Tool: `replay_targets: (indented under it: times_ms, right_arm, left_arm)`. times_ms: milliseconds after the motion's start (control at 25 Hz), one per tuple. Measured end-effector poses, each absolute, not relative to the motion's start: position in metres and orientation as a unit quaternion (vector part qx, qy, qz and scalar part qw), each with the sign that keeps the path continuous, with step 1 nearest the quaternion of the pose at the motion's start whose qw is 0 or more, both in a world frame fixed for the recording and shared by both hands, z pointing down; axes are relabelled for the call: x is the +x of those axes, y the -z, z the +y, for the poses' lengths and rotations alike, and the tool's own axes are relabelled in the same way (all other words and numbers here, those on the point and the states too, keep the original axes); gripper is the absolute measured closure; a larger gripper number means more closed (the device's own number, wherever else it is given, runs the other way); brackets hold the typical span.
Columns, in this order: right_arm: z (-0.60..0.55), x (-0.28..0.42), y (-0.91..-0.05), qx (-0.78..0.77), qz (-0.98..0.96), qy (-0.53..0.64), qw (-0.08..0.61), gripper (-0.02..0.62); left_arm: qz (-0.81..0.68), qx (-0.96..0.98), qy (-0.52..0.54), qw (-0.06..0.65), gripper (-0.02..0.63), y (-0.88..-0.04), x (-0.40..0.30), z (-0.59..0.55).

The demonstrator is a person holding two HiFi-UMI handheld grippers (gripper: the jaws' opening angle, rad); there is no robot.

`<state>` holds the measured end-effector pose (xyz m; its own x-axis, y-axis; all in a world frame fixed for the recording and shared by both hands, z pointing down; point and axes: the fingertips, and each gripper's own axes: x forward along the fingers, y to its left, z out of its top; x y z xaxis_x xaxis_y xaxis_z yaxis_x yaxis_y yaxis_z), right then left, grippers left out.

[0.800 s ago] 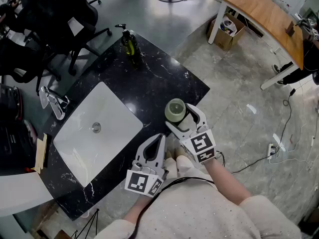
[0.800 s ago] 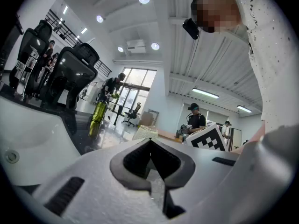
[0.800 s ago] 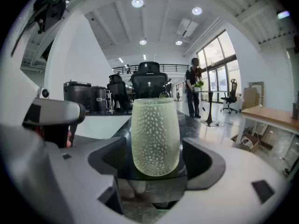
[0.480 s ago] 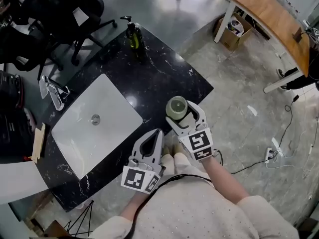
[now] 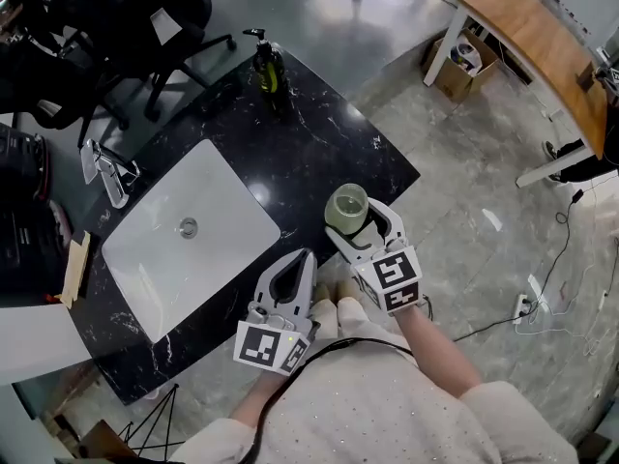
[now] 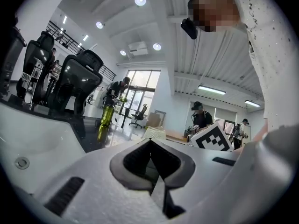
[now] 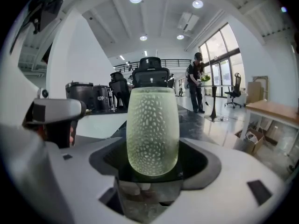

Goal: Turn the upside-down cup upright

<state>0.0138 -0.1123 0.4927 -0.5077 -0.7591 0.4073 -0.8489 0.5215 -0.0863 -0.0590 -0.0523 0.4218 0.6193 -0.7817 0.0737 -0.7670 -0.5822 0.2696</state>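
Observation:
A pale green dimpled glass cup (image 5: 346,208) stands mouth-up at the near right edge of the black marble counter (image 5: 309,162). My right gripper (image 5: 360,228) is open, one finger on each side of the cup. In the right gripper view the cup (image 7: 153,129) stands upright in the wide notch of that gripper (image 7: 153,167), with dark gaps on both sides. My left gripper (image 5: 307,262) is shut and holds nothing. It hovers off the counter's near edge, left of the right gripper. In the left gripper view its jaws (image 6: 154,171) meet around a small diamond gap.
A white sink (image 5: 184,240) with a chrome faucet (image 5: 106,172) fills the counter's left half. A green soap bottle (image 5: 269,69) stands at the far edge. Black office chairs (image 5: 126,27) lie beyond. A wooden desk (image 5: 532,42) and a cardboard box (image 5: 462,58) stand at the right.
The head camera has shifted a little. The cup and both grippers keep their places at the counter's near edge.

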Motion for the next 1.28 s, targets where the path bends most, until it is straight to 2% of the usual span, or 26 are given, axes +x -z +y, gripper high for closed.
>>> replay_targets:
  times_ms: [280,560,1000,1280]
  right_arm:
    - [-0.109,0.009,-0.476,0.432,-0.859,-0.264,0.079,0.253]
    - [-0.102,-0.004,-0.466,0.356,-0.822,-0.443,-0.037,0.253]
    - [-0.084,-0.032,-0.448,0.146,-0.665,-0.694,-0.236,0.253]
    - [-0.07,-0.039,-0.437,-0.007,-0.513,-0.773,-0.371,0.253]
  left_arm:
    - [-0.447,0.886,0.027,0.119,0.6,-0.416,-0.063,-0.061]
    - [-0.459,0.883,0.03,0.1,0.6,-0.408,-0.067,-0.072]
    - [-0.488,0.867,0.031,0.09,0.6,-0.401,-0.088,-0.069]
    - [-0.509,0.856,0.027,0.081,0.6,-0.4,-0.103,-0.072]
